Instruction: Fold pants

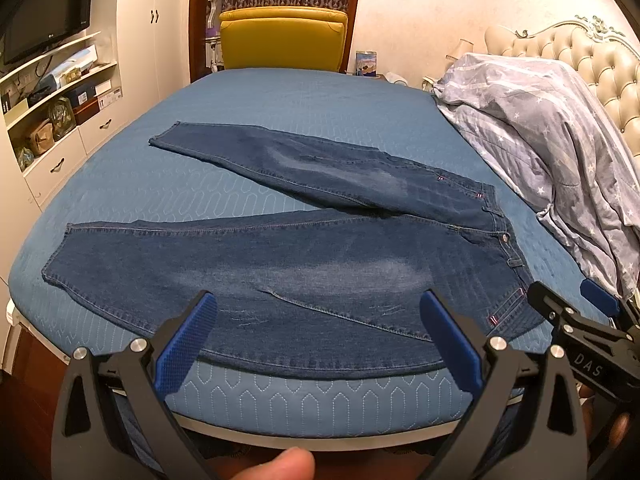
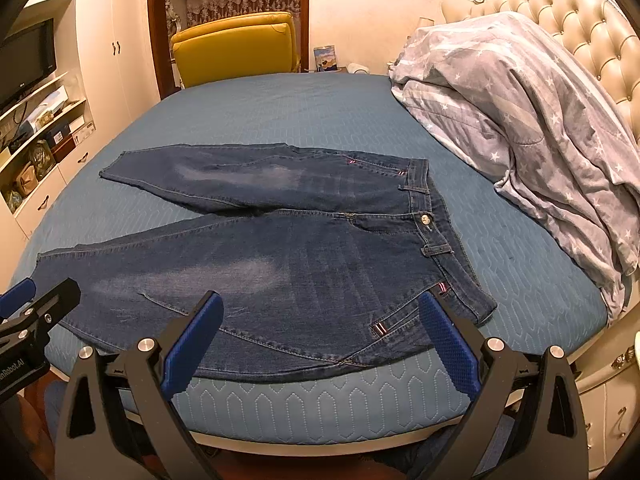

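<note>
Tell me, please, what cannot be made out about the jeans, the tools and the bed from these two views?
- Back of the jeans: face down on the bed in both views.
- Right tool: in the left wrist view, cut off by the right edge.
- Left tool: in the right wrist view, cut off by the left edge.
- Shelf items: too small and warped to identify.
- Bed's head end: hidden under the duvet.

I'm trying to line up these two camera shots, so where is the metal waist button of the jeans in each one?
Left wrist view: the waist button sits right of centre, on the jeans.
Right wrist view: the waist button is right of centre, mid-height.
Shared landmark: the yellow chair beyond the bed.
</note>
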Tool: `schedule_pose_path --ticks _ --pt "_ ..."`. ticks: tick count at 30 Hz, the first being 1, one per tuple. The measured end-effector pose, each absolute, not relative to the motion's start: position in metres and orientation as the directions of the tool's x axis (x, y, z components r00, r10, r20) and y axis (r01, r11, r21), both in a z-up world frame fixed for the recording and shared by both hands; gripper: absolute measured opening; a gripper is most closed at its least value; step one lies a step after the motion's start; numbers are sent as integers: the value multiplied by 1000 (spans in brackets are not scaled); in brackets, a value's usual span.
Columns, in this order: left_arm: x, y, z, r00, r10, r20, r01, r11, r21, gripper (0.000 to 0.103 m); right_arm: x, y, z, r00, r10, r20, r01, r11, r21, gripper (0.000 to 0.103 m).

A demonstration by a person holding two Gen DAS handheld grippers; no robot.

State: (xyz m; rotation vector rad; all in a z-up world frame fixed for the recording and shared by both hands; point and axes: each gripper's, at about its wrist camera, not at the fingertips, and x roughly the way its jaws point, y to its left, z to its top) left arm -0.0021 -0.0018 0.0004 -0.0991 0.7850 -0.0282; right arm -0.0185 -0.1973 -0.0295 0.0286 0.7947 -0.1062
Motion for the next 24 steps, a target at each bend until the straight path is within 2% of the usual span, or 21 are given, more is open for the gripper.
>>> schedule_pose_path --ticks 24 --pt "-2 -4 -3 702 -61 -709 -10 995 -95 102 -18 -200 -32 690 -83 -719 105 994 -14 95"
